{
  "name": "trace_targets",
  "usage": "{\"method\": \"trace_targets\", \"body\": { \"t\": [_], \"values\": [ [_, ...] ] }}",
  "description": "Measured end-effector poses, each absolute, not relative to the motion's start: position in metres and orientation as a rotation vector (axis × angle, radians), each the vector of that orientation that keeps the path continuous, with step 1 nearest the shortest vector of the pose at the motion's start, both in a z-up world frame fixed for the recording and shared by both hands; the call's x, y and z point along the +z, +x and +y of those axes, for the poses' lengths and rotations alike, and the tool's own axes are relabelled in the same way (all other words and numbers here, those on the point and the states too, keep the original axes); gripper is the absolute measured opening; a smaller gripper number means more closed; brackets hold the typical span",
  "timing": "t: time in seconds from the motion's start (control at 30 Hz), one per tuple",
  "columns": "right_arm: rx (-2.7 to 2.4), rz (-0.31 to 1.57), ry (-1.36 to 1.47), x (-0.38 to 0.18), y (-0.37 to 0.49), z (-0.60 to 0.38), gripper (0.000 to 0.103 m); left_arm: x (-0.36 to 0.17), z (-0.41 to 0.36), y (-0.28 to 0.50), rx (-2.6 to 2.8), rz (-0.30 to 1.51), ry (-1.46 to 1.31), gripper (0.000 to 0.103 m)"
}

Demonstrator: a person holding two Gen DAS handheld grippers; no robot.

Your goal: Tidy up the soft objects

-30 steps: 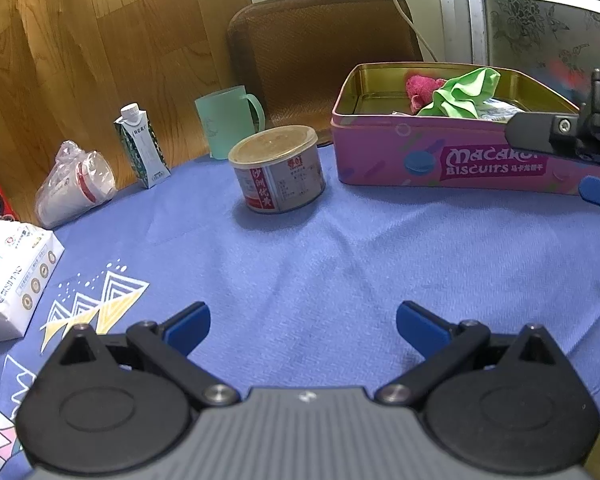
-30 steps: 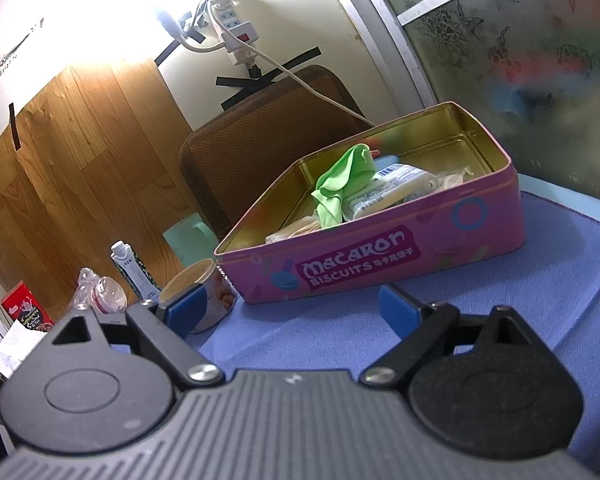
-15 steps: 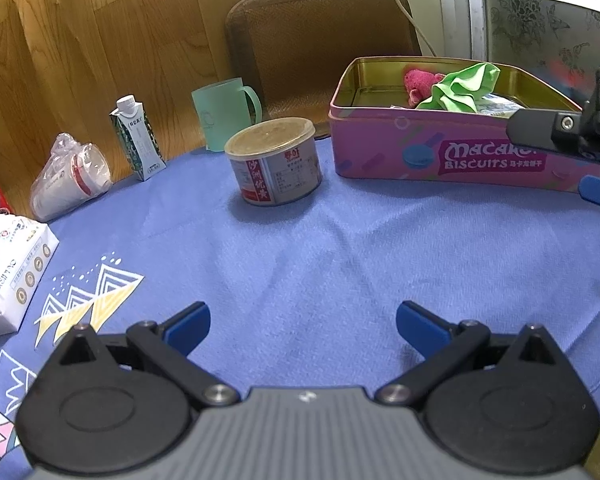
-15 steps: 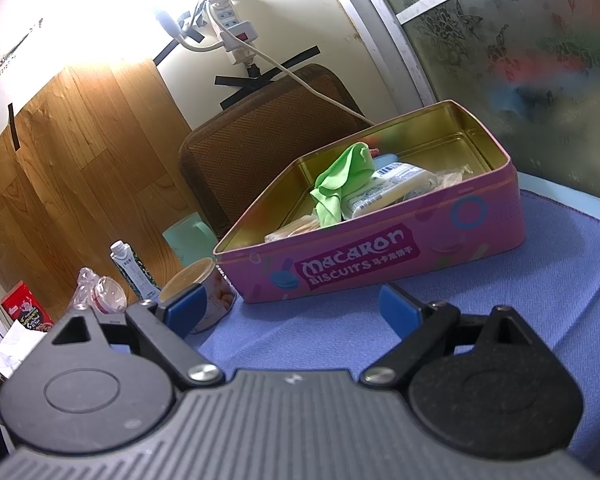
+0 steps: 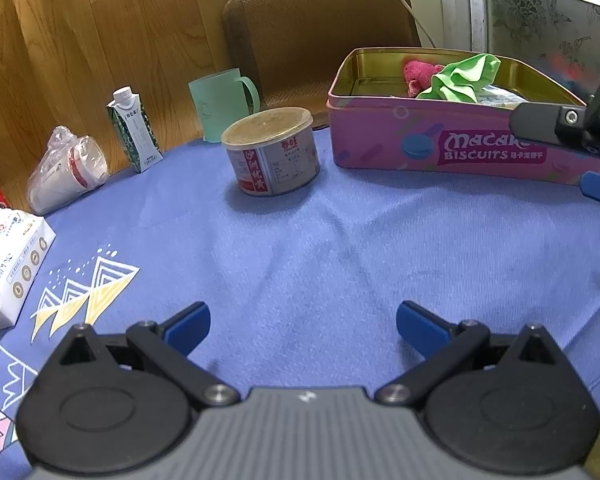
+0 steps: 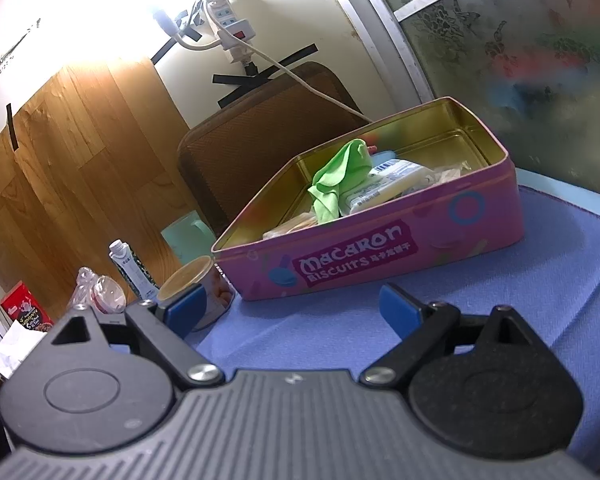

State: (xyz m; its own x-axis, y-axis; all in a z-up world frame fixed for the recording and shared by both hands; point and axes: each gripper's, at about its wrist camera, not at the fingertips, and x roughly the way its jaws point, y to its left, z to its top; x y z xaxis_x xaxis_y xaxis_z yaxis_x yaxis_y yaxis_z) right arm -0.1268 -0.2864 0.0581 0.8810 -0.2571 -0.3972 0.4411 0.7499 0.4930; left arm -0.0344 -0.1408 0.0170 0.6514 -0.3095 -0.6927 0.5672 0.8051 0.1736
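Standing open on the blue tablecloth (image 5: 340, 248), the pink biscuit tin (image 5: 452, 136) serves as reference. Inside it lie a green cloth (image 6: 336, 184), a pink plush piece (image 5: 418, 76) and wrapped packets (image 6: 384, 186). Left of the tin sits a lidded can (image 5: 274, 150), with a mint mug (image 5: 220, 102) and a small carton (image 5: 134, 134) farther left. The left gripper (image 5: 302, 330) hangs spread and empty, well in front of the tin. The right gripper (image 6: 292, 308), likewise spread and empty, sits near the tin's front wall.

Both cameras sit low over the bench (image 5: 340, 248), the right nearer and tilted, sharing the tin (image 5: 460, 148) (image 6: 380, 248) and can (image 5: 274, 152) (image 6: 212, 284).
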Motion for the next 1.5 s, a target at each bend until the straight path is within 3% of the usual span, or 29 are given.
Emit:
{"method": "trace_targets", "body": {
  "t": [1.5],
  "values": [
    [-0.396,0.328,0.629,0.0524,-0.1274,-0.2872,0.095,0.0126,-0.1417,-0.0318,-0.529,0.73,0.407,0.103]
  ]
}}
